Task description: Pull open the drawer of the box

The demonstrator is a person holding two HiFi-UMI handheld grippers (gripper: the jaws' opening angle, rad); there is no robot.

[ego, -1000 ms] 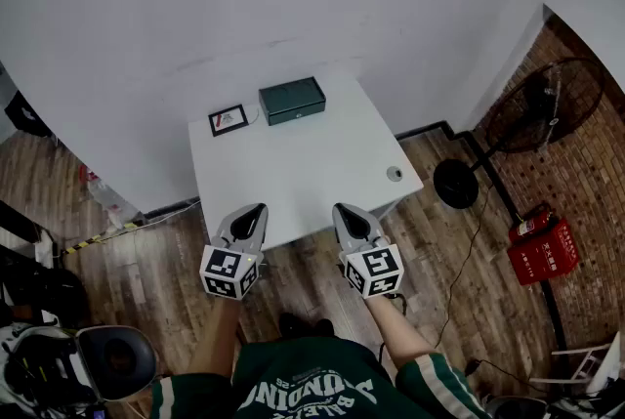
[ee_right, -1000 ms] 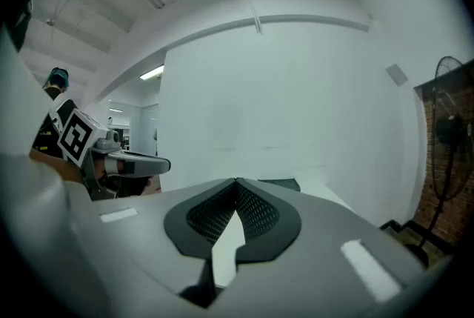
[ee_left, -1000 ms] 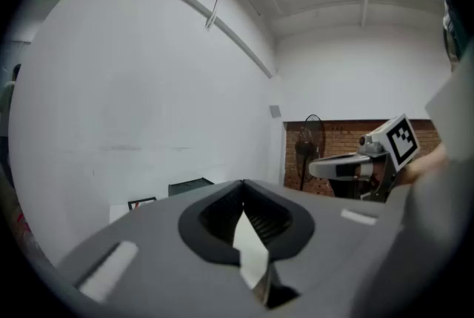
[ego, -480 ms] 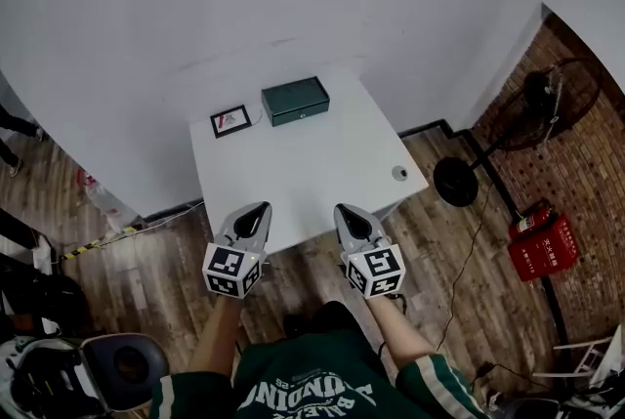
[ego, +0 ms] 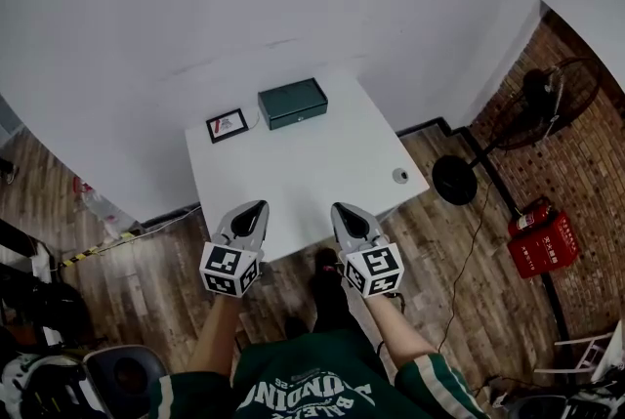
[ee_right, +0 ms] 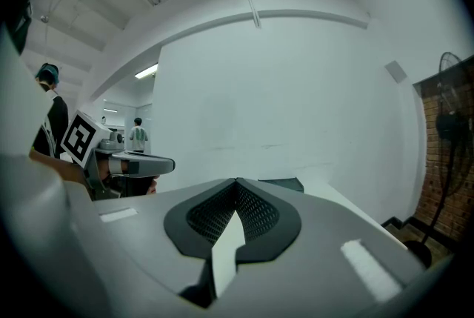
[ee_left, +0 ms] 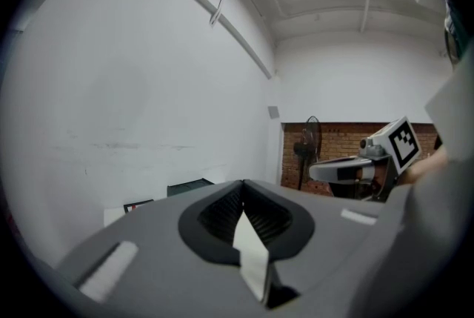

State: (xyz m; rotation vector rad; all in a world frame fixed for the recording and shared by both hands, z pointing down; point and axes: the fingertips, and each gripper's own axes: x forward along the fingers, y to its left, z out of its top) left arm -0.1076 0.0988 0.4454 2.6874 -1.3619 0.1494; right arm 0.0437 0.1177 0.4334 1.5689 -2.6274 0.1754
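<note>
Stepped forward since a second ago: one dark shoe [ego: 327, 282] now on the wooden floor [ego: 488, 212] below and between the two grippers, where only bare boards showed before. Slid partly out of the lower left corner as well: the round-seated chair [ego: 122, 373]. Otherwise held much as before.

Left gripper [ego: 256, 210] and right gripper [ego: 344, 209] side by side over the near edge of the white table [ego: 293, 183], pointing away from the body, well apart from each other. Jaws of the left gripper [ee_left: 242, 184] pressed together with nothing between them; same for the right gripper [ee_right: 237, 181], tips meeting in a single line and empty.

Far from both, at the back edge of the table close to the white wall: the box [ego: 293, 103]. Dark green, oblong, low, flat on top, long side facing the grippers, front face looking flush. A small pale speck at the middle of that front, too small to make out. Also visible as a dark sliver beyond the jaws in the left gripper view [ee_left: 189, 186] and the right gripper view [ee_right: 281, 184].

Just left of the box, a small black-framed picture [ego: 227, 124].
</note>
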